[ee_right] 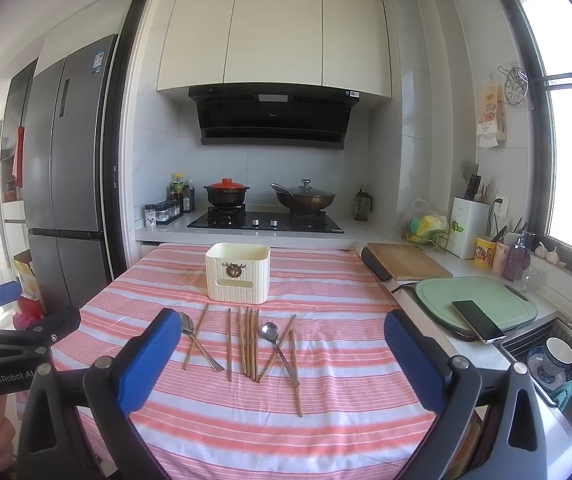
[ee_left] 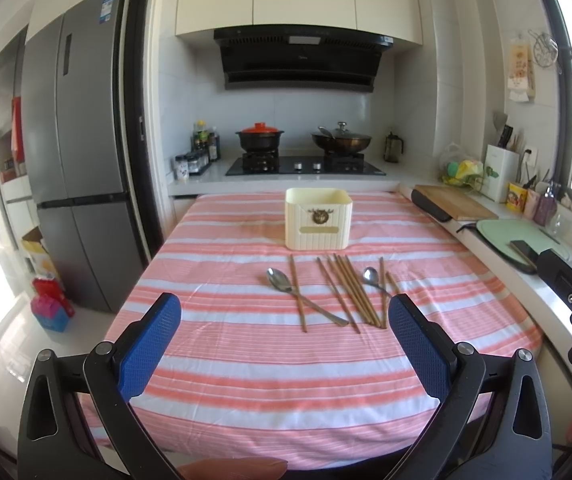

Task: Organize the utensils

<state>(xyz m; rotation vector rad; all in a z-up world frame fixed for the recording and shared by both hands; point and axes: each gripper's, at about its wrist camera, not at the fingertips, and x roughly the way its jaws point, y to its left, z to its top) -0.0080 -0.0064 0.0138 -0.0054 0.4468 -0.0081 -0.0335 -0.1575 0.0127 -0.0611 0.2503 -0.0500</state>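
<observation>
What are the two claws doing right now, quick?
Left gripper: open, holding nothing.
Right gripper: open, holding nothing.

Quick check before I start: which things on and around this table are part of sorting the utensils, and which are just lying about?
For the job:
- cream holder box
- wooden chopsticks
- left spoon
- right spoon
- left gripper and right gripper, both open and empty

Just lying about:
- wooden cutting board
- green board with a phone on it
- pots on the stove

Both wrist cameras are looking forward from the near edge, sharing the striped tabletop (ee_left: 245, 380) and stove (ee_right: 265, 222).
</observation>
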